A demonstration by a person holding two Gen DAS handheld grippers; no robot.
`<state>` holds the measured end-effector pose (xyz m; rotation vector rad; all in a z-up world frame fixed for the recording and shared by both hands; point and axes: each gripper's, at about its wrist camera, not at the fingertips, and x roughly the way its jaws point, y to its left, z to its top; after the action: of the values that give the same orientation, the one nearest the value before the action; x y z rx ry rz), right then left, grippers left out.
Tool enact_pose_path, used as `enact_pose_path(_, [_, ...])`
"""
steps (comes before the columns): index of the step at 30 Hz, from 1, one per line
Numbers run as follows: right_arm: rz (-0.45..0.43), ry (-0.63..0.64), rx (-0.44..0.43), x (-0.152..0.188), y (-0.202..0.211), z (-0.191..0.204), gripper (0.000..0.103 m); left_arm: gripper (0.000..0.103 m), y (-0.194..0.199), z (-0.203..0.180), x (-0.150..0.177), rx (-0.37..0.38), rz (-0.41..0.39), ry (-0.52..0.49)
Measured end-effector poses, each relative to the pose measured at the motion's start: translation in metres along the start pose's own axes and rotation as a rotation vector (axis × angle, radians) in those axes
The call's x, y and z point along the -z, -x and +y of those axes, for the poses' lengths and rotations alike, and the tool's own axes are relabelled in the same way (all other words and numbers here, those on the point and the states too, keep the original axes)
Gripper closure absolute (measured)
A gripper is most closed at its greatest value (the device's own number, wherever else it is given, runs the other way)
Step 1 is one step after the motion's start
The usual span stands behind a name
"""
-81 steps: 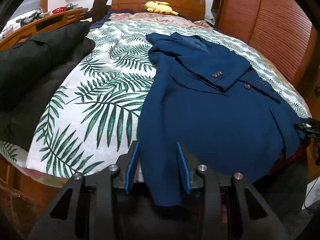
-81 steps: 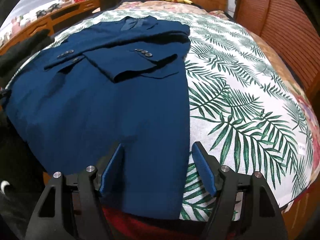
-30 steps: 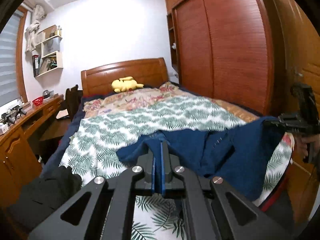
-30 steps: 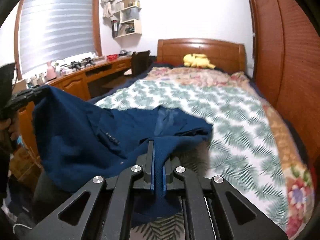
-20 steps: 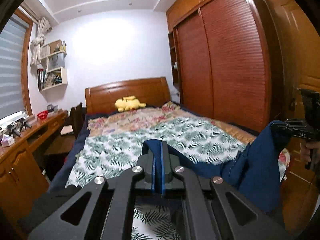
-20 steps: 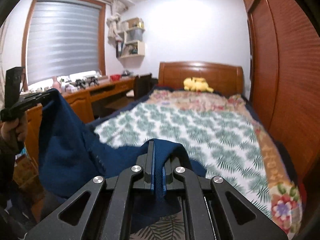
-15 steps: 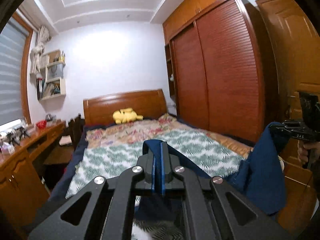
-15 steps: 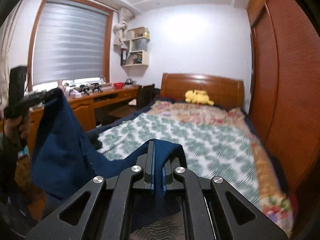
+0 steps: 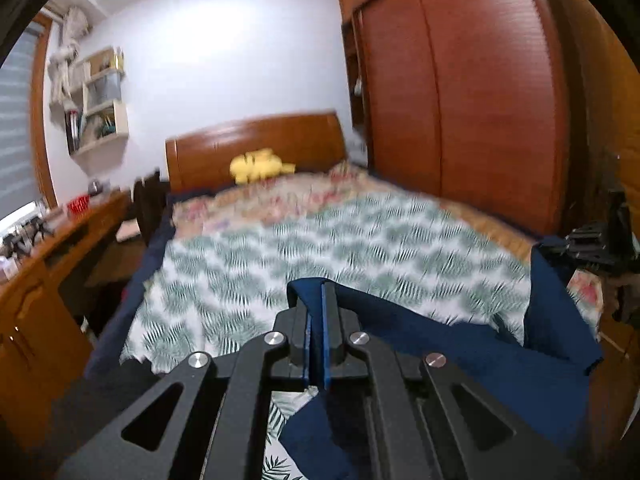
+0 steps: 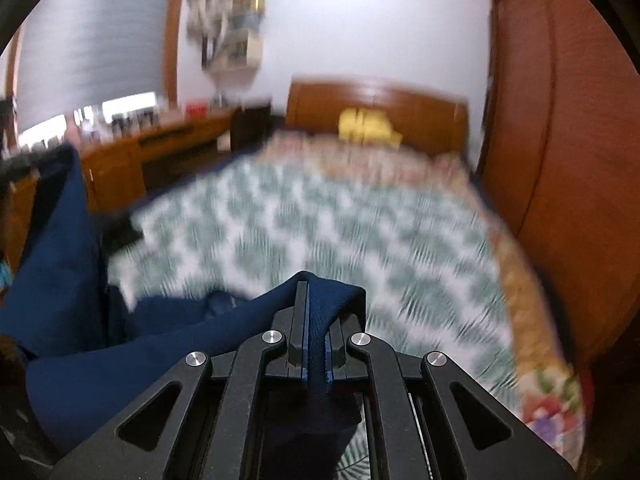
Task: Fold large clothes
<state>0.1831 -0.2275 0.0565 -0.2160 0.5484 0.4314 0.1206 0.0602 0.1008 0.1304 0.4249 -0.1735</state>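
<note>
A navy blue jacket [image 9: 460, 356] hangs stretched between my two grippers above the near end of the bed [image 9: 320, 240]. My left gripper [image 9: 316, 300] is shut on one edge of the jacket, cloth pinched between its blue pads. My right gripper [image 10: 310, 292] is shut on the opposite edge of the jacket [image 10: 120, 360]. In the left wrist view the right gripper [image 9: 596, 244] shows at the far right, holding a raised corner. In the right wrist view the cloth rises at the far left toward the other gripper, which is mostly cut off. Both views are motion-blurred.
The bed has a green palm-leaf cover, a wooden headboard [image 9: 256, 140] and a yellow plush toy [image 9: 260, 164]. A wooden desk [image 9: 48, 264] runs along the left, a red-brown wardrobe [image 9: 460, 100] along the right. Dark clothes [image 10: 120, 232] lie at the bed's left edge.
Both grippers, shut on the jacket throughout, lifted it off the bed, then swung forward and tipped down toward the bed. The jacket's middle sags lower between them now.
</note>
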Motion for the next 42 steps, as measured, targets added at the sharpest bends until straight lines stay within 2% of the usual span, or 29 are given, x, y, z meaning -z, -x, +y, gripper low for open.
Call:
enact_pose_path(2, [0.043, -0.010, -0.012, 0.019, -0.038, 0.001, 0.100, 0.102, -0.022, -0.004, 0.013, -0.020, 0.020, -0.006])
enact_pose_path(4, [0.045, -0.025, -0.021, 0.029, -0.055, -0.001, 0.100, 0.102, -0.044, -0.003, 0.025, -0.018, 0.048, 0.012])
enact_pose_path(10, [0.037, -0.032, 0.068, 0.036, -0.087, -0.010, 0.100, 0.102, -0.073, -0.010, 0.041, -0.046, 0.058, 0.034])
enact_pose_path(19, [0.098, -0.035, 0.112, 0.052, -0.111, -0.014, 0.098, 0.101, -0.070, -0.009, 0.049, 0.002, 0.044, 0.089])
enact_pose_path(23, [0.112, -0.032, 0.117, 0.060, -0.109, -0.007, 0.097, 0.099, -0.056, -0.022, 0.059, 0.015, 0.006, 0.057])
enact_pose_path(27, [0.134, -0.015, 0.139, 0.062, -0.106, 0.002, 0.095, 0.092, -0.049, -0.031, 0.071, 0.025, -0.008, 0.048])
enact_pose_path(30, [0.150, 0.004, 0.133, 0.062, -0.100, 0.010, 0.094, 0.089, -0.050, -0.034, 0.077, 0.014, -0.003, 0.004])
enact_pose_path(32, [0.158, 0.022, 0.142, 0.060, -0.096, 0.018, 0.093, 0.086, -0.049, -0.028, 0.083, 0.027, -0.005, 0.022])
enact_pose_path(35, [0.149, 0.007, 0.153, 0.056, -0.090, 0.023, 0.081, 0.081, -0.049, -0.014, 0.093, 0.055, 0.006, 0.068])
enact_pose_path(37, [0.108, -0.019, 0.146, 0.052, -0.083, 0.028, 0.054, 0.080, -0.046, -0.008, 0.097, 0.049, 0.003, 0.077])
enact_pose_path(38, [0.092, -0.025, 0.146, 0.050, -0.080, 0.030, 0.049, 0.080, -0.043, -0.003, 0.100, 0.047, 0.004, 0.089])
enact_pose_path(39, [0.085, -0.025, 0.147, 0.048, -0.079, 0.033, 0.044, 0.079, -0.042, -0.001, 0.103, 0.050, 0.006, 0.097])
enact_pose_path(42, [0.103, -0.014, 0.132, 0.044, -0.084, 0.046, 0.044, 0.078, -0.038, 0.007, 0.114, 0.058, 0.019, 0.118])
